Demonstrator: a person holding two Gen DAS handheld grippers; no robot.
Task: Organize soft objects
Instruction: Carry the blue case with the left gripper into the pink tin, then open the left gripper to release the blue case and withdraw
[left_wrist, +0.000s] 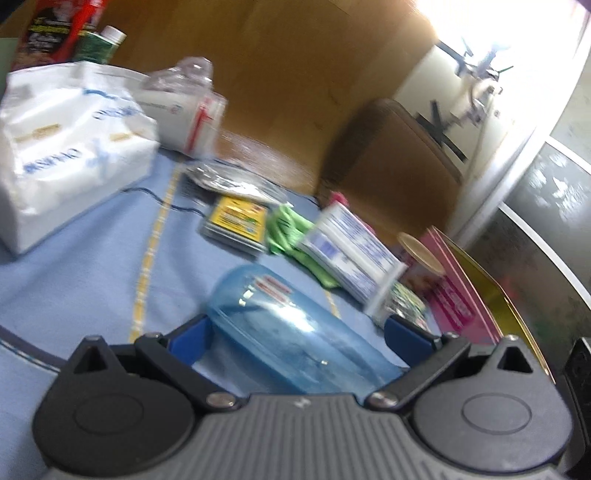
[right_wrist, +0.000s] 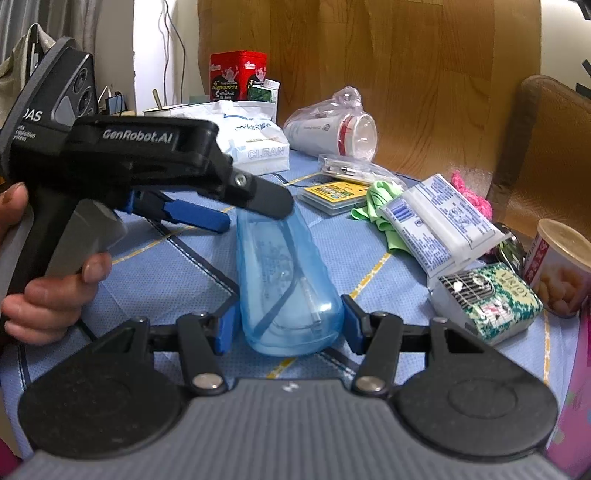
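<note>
Blue see-through pouch (right_wrist: 286, 291) lies near the front edge of the desk (right_wrist: 177, 273). Right claw (right_wrist: 288, 321) clamps its near end, probably to steady it. Left claw (left_wrist: 295, 339) is spread wide around the pouch without pressing, apparently seeking a second hold.

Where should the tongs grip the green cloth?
Take the green cloth at its bunched upper fold, coming from above on the side away from the white pack, which overlaps its other edge. It lies crumpled and flat, so only raised folds give the tongs something to pinch.
</note>
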